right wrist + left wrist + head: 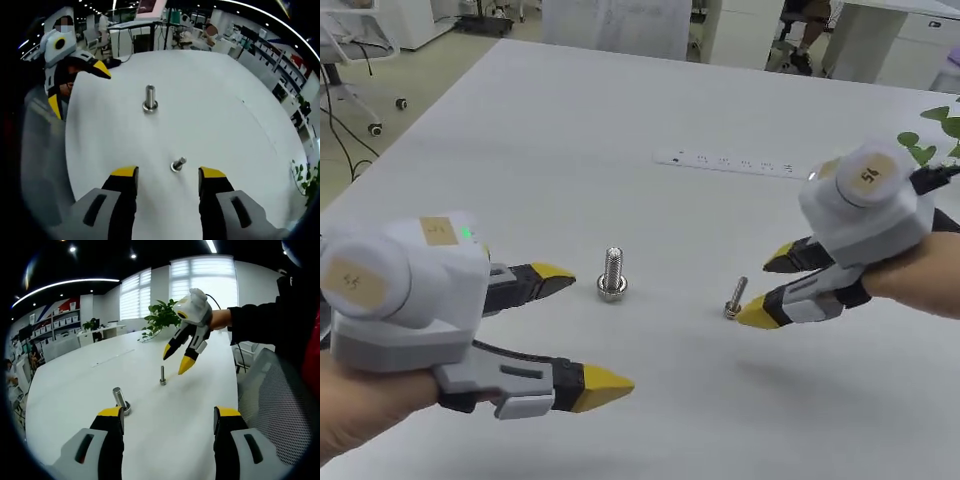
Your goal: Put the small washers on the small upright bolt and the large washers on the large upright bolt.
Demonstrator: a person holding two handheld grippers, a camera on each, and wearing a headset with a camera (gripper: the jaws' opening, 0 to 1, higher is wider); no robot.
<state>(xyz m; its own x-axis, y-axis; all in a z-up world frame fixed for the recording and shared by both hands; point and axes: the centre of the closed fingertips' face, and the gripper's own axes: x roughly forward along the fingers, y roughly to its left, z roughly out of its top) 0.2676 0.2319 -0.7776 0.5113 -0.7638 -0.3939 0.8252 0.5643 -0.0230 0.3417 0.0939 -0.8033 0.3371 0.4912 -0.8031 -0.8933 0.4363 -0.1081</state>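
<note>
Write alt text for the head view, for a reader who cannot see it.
Two open grippers hover over a white table, with two upright bolts between them. The large bolt stands near the left gripper; the small bolt near the right gripper.

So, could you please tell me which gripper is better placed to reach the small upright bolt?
Right: the right gripper, jaws open, sits just beside the small bolt, whereas the left gripper hovers nearer the large bolt.
</note>
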